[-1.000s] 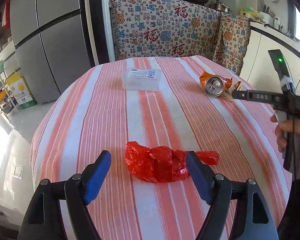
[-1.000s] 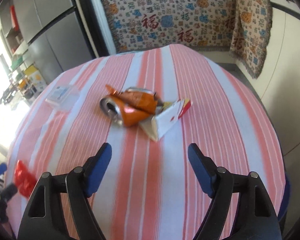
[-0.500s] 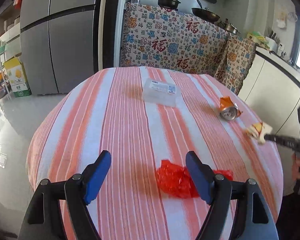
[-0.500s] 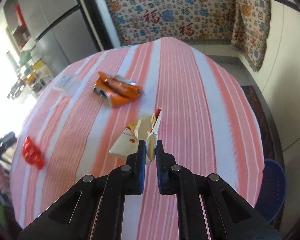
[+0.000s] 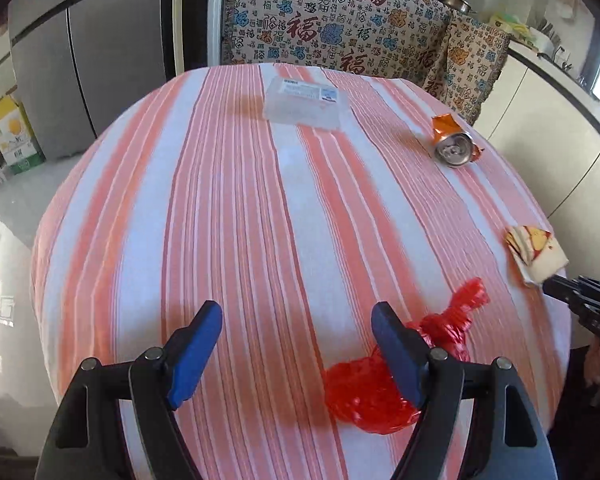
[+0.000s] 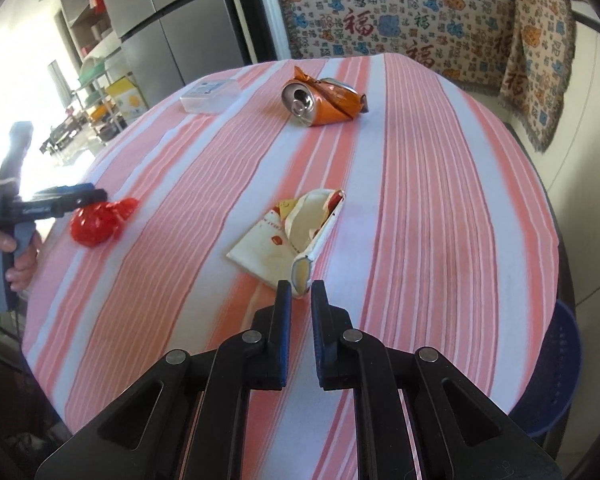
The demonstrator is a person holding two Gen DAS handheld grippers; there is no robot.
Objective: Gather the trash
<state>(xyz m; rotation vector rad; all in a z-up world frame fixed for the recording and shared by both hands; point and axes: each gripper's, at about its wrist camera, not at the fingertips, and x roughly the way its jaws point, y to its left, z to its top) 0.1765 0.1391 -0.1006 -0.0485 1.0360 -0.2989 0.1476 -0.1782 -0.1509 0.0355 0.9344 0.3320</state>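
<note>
Four pieces of litter lie on a round table under a cloth striped pink and white. The right gripper is clamped on the near corner of a flattened carton, which rests on the cloth straight ahead of it. Beyond the carton lies a crushed orange can, and a clear plastic box sits farther off to the left. The left gripper hangs above the cloth with its blue fingers spread wide; a crumpled red bag lies partly behind its right finger, not between the two. Behind the table hangs a patterned cloth with red characters, left of it a grey fridge. A blue bin stands below the table edge, right of the right gripper.
</note>
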